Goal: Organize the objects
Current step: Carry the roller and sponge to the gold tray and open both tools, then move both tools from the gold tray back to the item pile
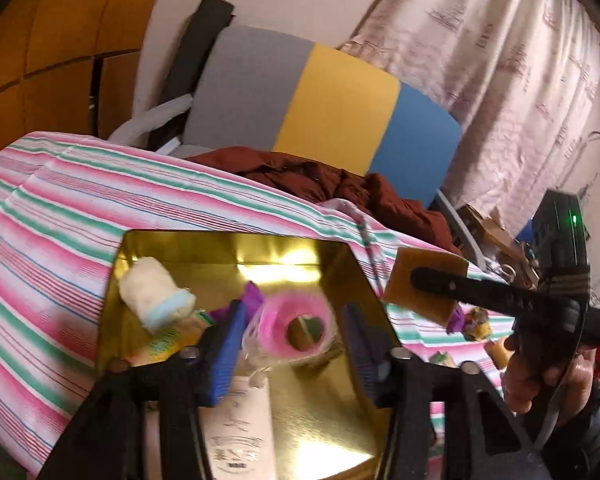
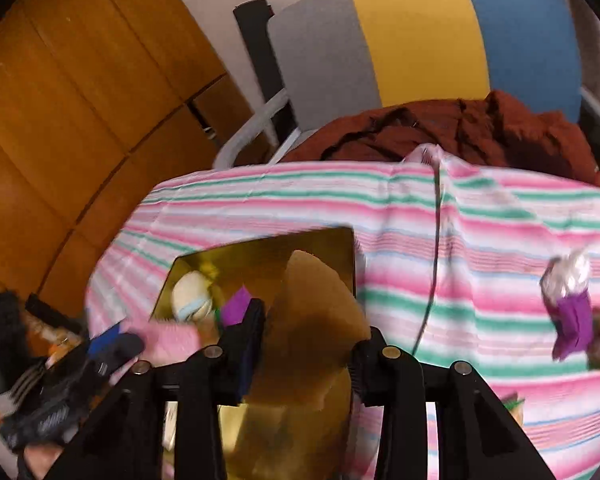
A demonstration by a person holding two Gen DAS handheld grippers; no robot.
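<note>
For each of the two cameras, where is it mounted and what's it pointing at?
Left wrist: rides the left tongs, looking down into the gold tray at a pink tape roll; the right tongs and a hand show at right.
Right wrist: rides the right tongs, clamped on a tan sponge over the striped cloth; left tongs show at left.
Shared: tray, roll, sponge, cloth, chair.

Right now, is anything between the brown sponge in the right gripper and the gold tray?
Nothing visible blocks it: the brown sponge hangs at the gold tray's right edge. The pink tape roll sits between the left gripper's fingers.
</note>
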